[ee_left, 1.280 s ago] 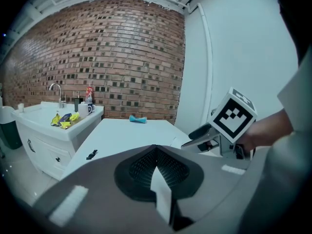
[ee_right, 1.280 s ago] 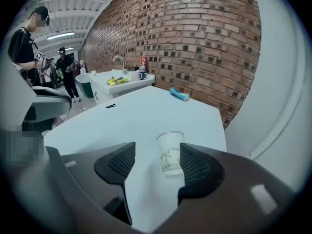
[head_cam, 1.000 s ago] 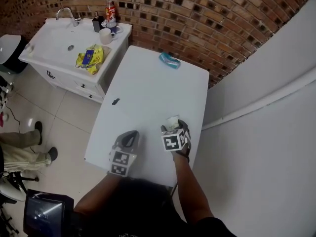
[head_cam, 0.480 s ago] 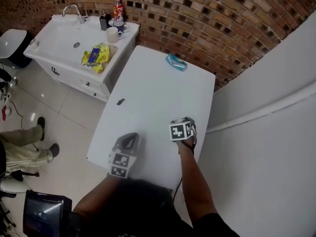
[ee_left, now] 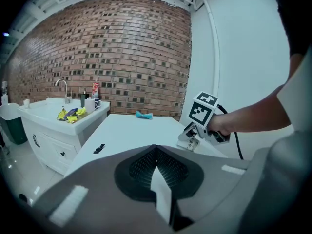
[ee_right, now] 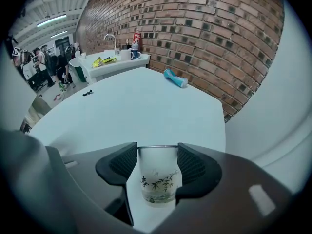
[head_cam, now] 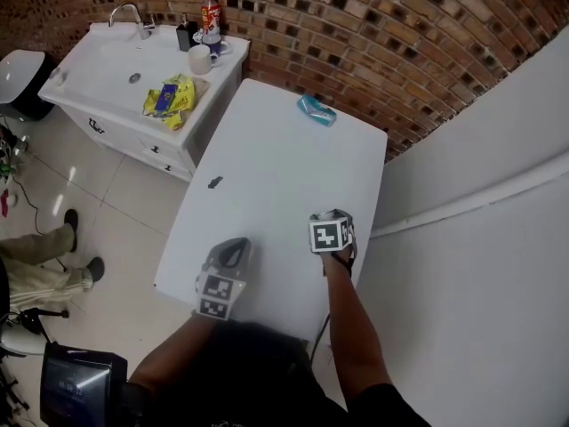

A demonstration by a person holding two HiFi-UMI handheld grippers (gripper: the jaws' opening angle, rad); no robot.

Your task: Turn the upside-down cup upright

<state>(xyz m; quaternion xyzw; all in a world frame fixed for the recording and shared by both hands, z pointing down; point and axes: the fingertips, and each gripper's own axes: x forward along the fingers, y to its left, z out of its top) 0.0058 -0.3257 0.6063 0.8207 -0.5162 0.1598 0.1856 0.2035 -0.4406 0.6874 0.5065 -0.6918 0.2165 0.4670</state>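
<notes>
Right gripper view tells most of it: the cup (ee_right: 157,179), frosted w/ a bamboo print, stands btwn the jaws of my right gripper (ee_right: 157,148). Its wide mouth is at the far end, i.e. down on the table (ee_right: 146,96), base toward me, so it's not turned yet. Step in hand, as I read it: the grab, first part of the flip.

Jaws have just been closing w/ the cup btwn them. They stand fairly wide, since the cup is wide. Both pads look to be against its wall near the rim, pinching it. Cup is on the near half of the table, close to the right edge; head view hides it under the right gripper.

Next move, I'd say: lift clear of the table, roll the wrist approx half a turn so the mouth faces up, set it on its base, let go. Wall looks smooth and tapered, so a light grip could slip toward the narrow end.

My left gripper (ee_left: 156,152) is pressed together w/ nothing in it, by the table's near edge, well apart from the cup.
</notes>
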